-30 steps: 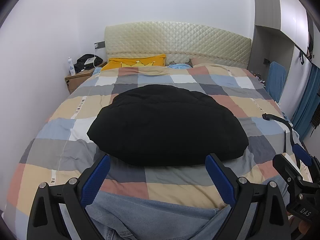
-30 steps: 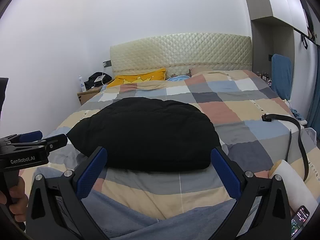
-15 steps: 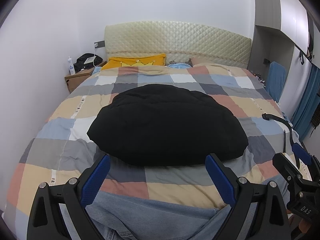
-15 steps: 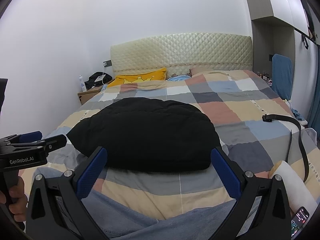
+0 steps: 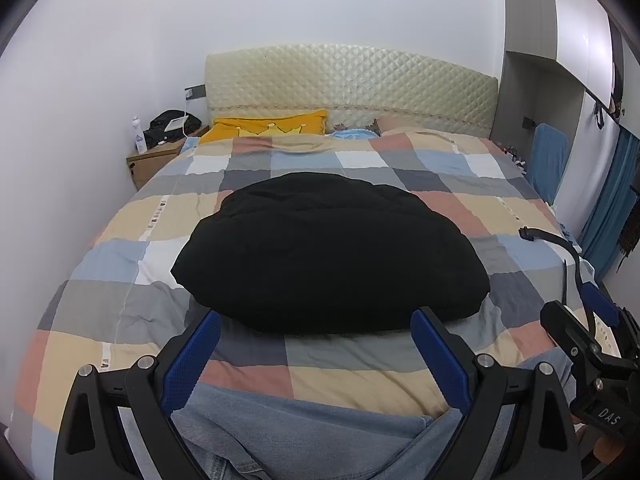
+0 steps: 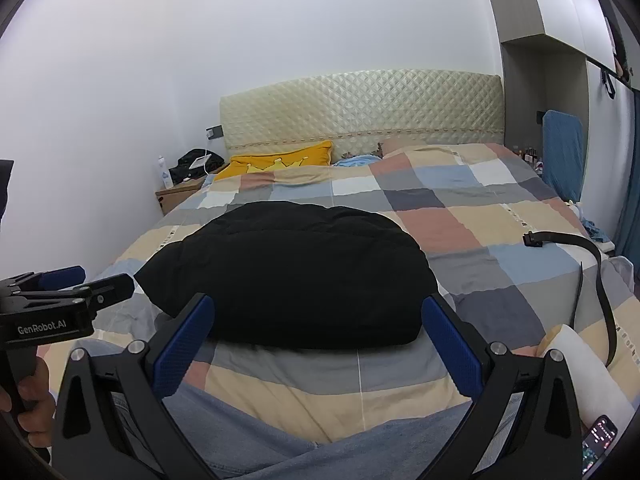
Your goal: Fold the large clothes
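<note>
Both claws hang wide open and empty. The black garment point(image 5: 332, 252) lies bunched mid-bed point(image 5: 104, 256), at 12 o'clock from left claw point(image 5: 316, 348) and right claw point(image 6: 320, 330), long axis 9-to-3. Neither arm looks nearer.

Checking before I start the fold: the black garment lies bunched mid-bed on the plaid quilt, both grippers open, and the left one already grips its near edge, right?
Not quite. The left gripper is open and holds nothing; the left wrist view shows the black garment lying beyond its fingertips. The rest holds: right gripper open too.
</note>
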The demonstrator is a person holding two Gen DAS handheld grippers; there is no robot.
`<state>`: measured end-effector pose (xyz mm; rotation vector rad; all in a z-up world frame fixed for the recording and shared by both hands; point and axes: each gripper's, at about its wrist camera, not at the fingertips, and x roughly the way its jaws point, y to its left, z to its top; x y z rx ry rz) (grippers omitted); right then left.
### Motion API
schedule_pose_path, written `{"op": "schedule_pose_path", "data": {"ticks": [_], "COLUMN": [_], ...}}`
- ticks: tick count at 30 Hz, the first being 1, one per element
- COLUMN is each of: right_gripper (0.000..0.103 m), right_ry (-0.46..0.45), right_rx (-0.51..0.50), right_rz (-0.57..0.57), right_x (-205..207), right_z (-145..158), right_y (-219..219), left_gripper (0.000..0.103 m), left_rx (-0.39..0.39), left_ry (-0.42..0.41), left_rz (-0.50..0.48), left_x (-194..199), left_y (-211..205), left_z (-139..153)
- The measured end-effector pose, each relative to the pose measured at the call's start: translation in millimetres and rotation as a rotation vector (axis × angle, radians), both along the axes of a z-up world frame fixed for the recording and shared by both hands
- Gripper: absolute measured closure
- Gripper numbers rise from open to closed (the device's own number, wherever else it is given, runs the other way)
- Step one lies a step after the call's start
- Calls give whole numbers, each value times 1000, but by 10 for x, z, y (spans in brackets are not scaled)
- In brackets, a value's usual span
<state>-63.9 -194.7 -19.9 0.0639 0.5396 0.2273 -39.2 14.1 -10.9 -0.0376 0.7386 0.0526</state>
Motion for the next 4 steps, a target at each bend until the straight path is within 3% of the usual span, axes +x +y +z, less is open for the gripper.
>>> {"op": "schedule_pose_path", "data": {"ticks": [4], "right_gripper": [0], "right_ry": [3], "right_rx": [2], "right_rz": [-1], "right_x": [-12], "right_z": [4], "right_y": [-21], "left_gripper": [6], "left_rx": [-2], "left_ry": [1], "left_rz": [3], "left_x": [1], "left_y": [3], "left_z": [5]}}
